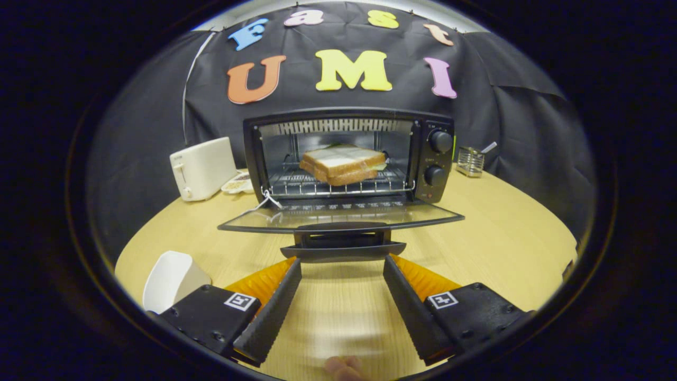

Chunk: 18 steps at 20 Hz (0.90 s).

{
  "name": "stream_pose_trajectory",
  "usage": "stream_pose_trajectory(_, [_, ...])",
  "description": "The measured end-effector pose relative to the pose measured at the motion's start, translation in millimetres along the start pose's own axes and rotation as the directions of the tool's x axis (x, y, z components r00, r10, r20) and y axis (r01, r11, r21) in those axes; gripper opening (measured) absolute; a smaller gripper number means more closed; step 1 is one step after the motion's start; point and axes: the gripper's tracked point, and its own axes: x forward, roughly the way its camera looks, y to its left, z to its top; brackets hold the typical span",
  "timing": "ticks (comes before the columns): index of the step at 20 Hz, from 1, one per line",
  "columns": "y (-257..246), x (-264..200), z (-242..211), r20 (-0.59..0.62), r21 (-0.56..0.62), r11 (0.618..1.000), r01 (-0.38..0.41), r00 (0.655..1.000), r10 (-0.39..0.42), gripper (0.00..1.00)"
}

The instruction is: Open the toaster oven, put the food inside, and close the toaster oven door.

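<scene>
Beyond the spread, empty claw [342, 262] — open toaster oven [349, 156], sandwich [342, 164] on its rack

Wooden table [502, 238]: toaster oven [349, 156], toaster [202, 168].

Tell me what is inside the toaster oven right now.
A sandwich sits on the wire rack inside the toaster oven, whose door lies fully open. The rack under the sandwich is covered. The gripper is open just short of the door handle.
</scene>
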Motion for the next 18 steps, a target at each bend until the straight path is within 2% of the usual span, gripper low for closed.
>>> stream_pose_trajectory(2, [-5,0,21,0.124,-0.026,1.0,0.004,0.992,-0.001,1.0])
stream_pose_trajectory(4, [-3,2,23,0.158,-0.015,1.0,-0.007,0.987,0.009,1.0])
stream_pose_trajectory(8, [0,4,42,0.23,-0.07,0.998,0.006,0.973,0.011,1.0])
stream_pose_trajectory(11, [4,13,42,0.221,-0.158,0.987,0.03,0.975,0.005,1.0])
stream_pose_trajectory(12, [10,16,42,0.213,-0.166,0.986,0.008,0.977,0.028,1.0])
stream_pose_trajectory(14, [21,22,41,0.186,-0.147,0.988,-0.052,0.979,0.079,1.0])
stream_pose_trajectory(18, [15,18,61,0.228,-0.104,0.994,-0.034,0.972,0.058,1.0])
